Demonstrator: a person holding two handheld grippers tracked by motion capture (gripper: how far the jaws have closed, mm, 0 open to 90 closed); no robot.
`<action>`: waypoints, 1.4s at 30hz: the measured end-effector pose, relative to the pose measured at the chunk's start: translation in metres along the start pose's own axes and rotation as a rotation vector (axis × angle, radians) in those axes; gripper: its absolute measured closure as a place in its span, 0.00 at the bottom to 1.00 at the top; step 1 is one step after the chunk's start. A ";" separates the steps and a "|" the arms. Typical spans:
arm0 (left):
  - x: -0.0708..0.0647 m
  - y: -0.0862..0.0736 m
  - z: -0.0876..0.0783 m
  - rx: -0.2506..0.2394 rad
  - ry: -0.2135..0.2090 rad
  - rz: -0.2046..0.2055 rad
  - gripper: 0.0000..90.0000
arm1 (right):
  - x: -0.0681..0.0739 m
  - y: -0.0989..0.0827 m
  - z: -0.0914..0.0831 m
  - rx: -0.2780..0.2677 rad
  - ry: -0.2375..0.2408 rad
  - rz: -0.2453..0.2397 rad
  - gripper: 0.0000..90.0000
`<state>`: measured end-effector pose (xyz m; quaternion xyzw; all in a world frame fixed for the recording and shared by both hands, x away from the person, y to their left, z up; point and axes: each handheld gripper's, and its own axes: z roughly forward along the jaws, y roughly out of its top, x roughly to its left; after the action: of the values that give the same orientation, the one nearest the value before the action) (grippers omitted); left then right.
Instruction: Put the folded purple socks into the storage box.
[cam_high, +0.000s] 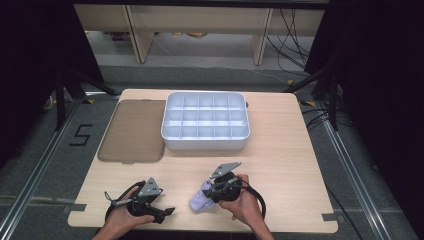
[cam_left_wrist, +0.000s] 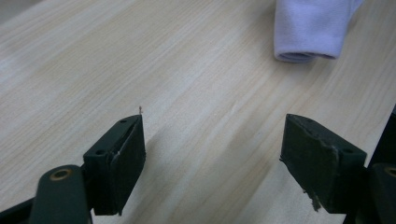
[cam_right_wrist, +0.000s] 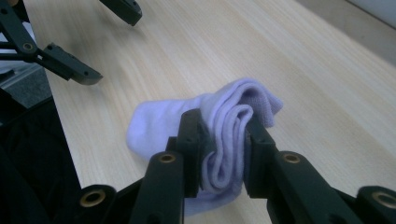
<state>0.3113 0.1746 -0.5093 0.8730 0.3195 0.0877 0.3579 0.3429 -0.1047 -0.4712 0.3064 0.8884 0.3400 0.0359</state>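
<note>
A pale lilac sock (cam_high: 200, 199) lies folded on the wooden table (cam_high: 280, 150) near its front edge. My right gripper (cam_high: 214, 192) is shut on the sock's bunched folds (cam_right_wrist: 229, 140), both pads pressed into the cloth. In the left gripper view the sock's rolled end (cam_left_wrist: 308, 32) rests on the wood at the top right, well apart from the jaws. My left gripper (cam_high: 167, 212) sits low at the front left, open, with bare wood between its pads (cam_left_wrist: 212, 158). The right gripper view shows the left gripper's jaws (cam_right_wrist: 100, 42) at the upper left.
A white tray with several compartments (cam_high: 205, 121) stands at the table's middle back. Its smoky translucent lid (cam_high: 134, 131) lies flat to the left of it. A "5" is taped on the floor (cam_high: 80, 135) at left. Cables trail on the floor at the far right.
</note>
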 end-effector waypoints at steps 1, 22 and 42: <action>0.001 0.000 -0.001 -0.004 0.008 0.013 0.24 | 0.000 0.001 -0.001 0.000 -0.014 -0.023 0.81; 0.005 0.000 -0.006 -0.037 0.013 -0.033 0.22 | -0.006 0.013 -0.030 -0.036 -0.090 -0.059 0.81; 0.007 0.000 -0.007 -0.040 0.021 -0.015 0.22 | -0.039 0.036 -0.067 -0.025 -0.205 -0.039 0.81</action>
<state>0.3143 0.1829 -0.5045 0.8623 0.3280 0.1003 0.3726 0.3752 -0.1449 -0.4032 0.3218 0.8816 0.3169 0.1372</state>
